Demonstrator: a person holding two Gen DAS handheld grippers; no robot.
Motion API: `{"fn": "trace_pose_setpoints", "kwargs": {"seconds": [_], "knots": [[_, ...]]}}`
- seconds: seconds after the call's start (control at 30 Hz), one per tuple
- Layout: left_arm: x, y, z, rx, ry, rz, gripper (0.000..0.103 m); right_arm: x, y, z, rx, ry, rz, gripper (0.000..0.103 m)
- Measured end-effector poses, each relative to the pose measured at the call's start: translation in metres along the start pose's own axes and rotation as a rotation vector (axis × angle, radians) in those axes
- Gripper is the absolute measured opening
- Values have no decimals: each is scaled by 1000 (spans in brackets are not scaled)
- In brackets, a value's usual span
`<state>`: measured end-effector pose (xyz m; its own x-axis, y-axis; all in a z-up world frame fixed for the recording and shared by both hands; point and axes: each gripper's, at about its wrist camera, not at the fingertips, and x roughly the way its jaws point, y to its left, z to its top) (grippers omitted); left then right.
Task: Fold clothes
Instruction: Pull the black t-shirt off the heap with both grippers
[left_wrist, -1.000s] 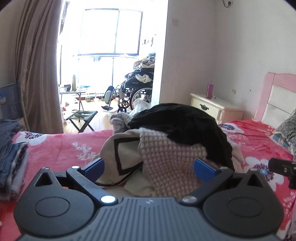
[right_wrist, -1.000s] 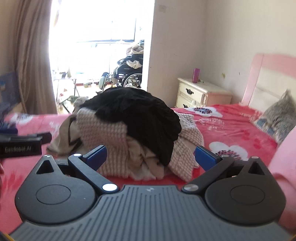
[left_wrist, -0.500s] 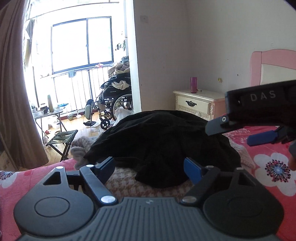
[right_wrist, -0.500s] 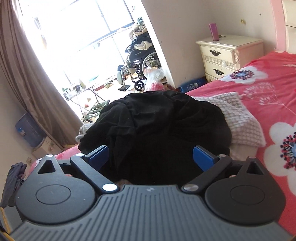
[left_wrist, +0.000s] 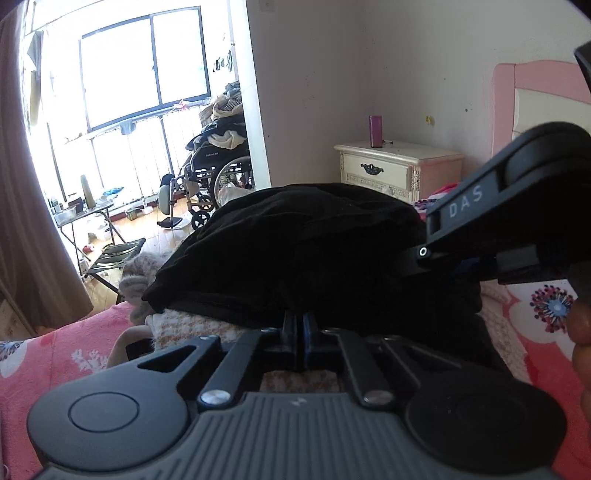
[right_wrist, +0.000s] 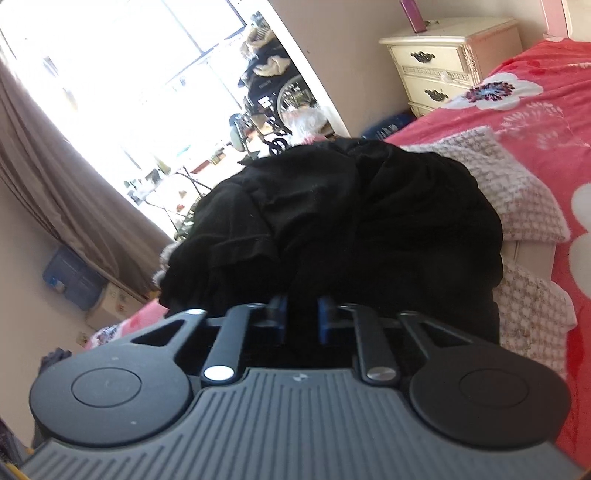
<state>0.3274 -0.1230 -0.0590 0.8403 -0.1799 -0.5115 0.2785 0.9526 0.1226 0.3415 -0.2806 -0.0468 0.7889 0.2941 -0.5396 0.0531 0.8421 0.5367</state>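
Left wrist view: left gripper (left_wrist: 300, 334) pinching the near hem of the black garment (left_wrist: 295, 251), jaws pressed together on the cloth atop the pile on the bed (left_wrist: 55, 354); right gripper (left_wrist: 439, 266) biting in just right of the jaws.

Right wrist view: right gripper (right_wrist: 301, 319) closing, jaws nearly together with a bunch of black garment (right_wrist: 351, 221) between; checked knit (right_wrist: 517, 192) lying right of the jaws. Picking up in hand; next, probably lifting both grips together, clearing the pile.

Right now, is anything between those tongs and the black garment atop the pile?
Nothing visible does. The left tongs are pinched shut on the near edge of the black garment, and the right tongs are closing with its fabric between them.
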Motion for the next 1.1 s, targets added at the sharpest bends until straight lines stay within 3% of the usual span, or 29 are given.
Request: {"fn": "trace_pose_setpoints", "kwargs": {"seconds": [0.37,0.5,0.63,0.8,0.93,1.0,1.1], "knots": [[-97,4,-1,3,-150,-161,3,-92,14,-3,-118,-73,162,5],[-160,18,-22,-19,-194,-275,2,-139,25,-24,-173,-63,233,5],[-235,25,-59,-19,-217,-404,2,-196,32,-68,-209,-4,315,5],[-302,27,-127,-53,-109,-595,2,-262,29,-155,-206,138,384,5],[-320,17,-187,-77,27,-720,2,-296,6,-227,-106,281,397,5],[-319,6,-222,-47,102,-747,2,-306,-9,-260,-78,328,352,5],[-313,-10,-264,48,197,-763,8,-311,-24,-302,-148,369,231,6]]}}
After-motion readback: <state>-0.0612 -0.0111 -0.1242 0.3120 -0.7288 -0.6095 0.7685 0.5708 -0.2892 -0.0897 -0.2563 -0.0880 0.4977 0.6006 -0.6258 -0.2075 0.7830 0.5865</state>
